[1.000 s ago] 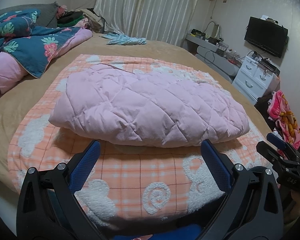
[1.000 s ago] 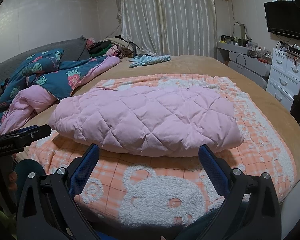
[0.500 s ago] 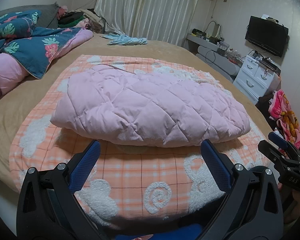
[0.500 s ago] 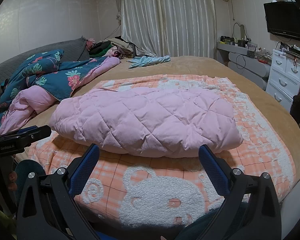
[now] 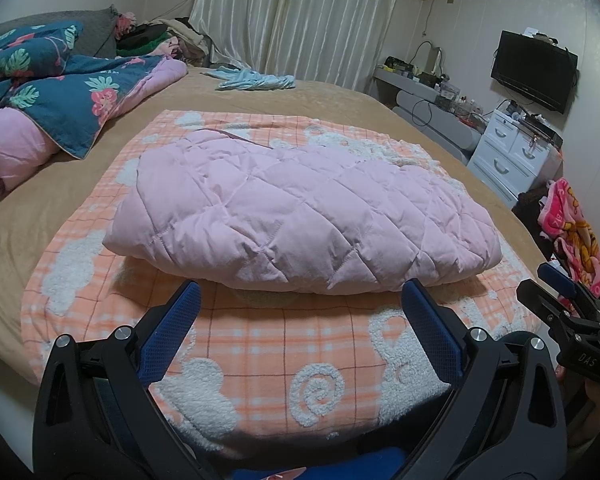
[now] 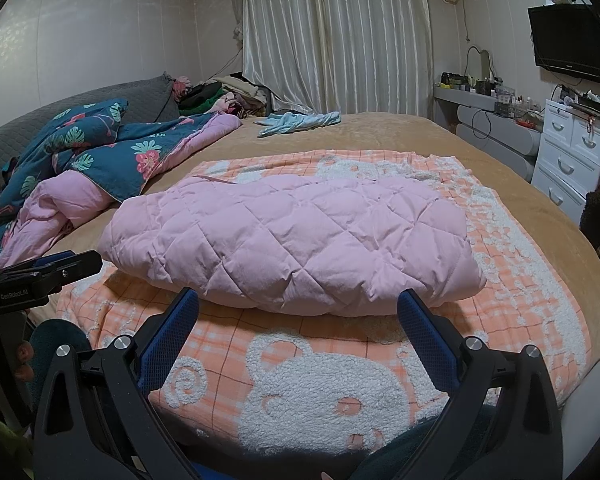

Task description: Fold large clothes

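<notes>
from the left wrist we see our left hand-held gripper (image 5: 300, 300) spread wide and holding nothing, its blue fingers (image 5: 170, 334) just short of the near edge of the pink quilted garment (image 5: 300, 212). the garment lies folded into a puffy bundle in the middle of the orange checked blanket (image 5: 284, 356), which is spread on the bed (image 5: 28, 216). right of the garment, the right hand-held gripper (image 5: 556, 280) shows at the frame edge; we cannot tell its gap here.

from the right wrist our right hand-held gripper (image 6: 298, 304) is also wide and empty, fingers near the pink quilted garment (image 6: 296, 240) on the orange checked blanket (image 6: 320, 392). left of the garment lies a floral duvet (image 6: 100, 152); beyond the garment, a light blue cloth (image 6: 300, 122).
</notes>
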The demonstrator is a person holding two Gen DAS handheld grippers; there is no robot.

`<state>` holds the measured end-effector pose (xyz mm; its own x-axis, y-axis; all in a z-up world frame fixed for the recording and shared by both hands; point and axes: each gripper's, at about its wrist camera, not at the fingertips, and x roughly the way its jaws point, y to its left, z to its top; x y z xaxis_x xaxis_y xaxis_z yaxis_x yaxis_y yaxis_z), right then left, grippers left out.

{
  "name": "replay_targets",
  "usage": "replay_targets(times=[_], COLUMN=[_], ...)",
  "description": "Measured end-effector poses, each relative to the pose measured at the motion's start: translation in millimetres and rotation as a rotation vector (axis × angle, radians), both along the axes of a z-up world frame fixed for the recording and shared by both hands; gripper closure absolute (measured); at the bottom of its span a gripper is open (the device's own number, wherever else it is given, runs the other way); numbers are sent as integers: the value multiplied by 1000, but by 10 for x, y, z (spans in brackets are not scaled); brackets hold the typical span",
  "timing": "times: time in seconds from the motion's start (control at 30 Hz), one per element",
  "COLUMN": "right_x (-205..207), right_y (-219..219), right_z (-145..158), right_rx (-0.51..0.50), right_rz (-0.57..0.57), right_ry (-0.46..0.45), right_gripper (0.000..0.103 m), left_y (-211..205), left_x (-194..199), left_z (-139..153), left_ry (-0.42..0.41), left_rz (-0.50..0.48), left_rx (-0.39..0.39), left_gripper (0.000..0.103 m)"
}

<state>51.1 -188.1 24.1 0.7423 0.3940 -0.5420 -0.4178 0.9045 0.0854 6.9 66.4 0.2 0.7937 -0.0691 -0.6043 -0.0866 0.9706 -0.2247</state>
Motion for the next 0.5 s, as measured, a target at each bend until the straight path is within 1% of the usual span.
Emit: replay_targets(times=[0.5], right_x=[-1], right_y=[5], right_z=[37], right_rx=[-5], right_rz=[1], right_ry=[0], right_gripper=[4], left_y=[44], left_x=[6], left_z=[2], left_ry=[3], left_rz=[-2], left_rx=[7], left_gripper=[9])
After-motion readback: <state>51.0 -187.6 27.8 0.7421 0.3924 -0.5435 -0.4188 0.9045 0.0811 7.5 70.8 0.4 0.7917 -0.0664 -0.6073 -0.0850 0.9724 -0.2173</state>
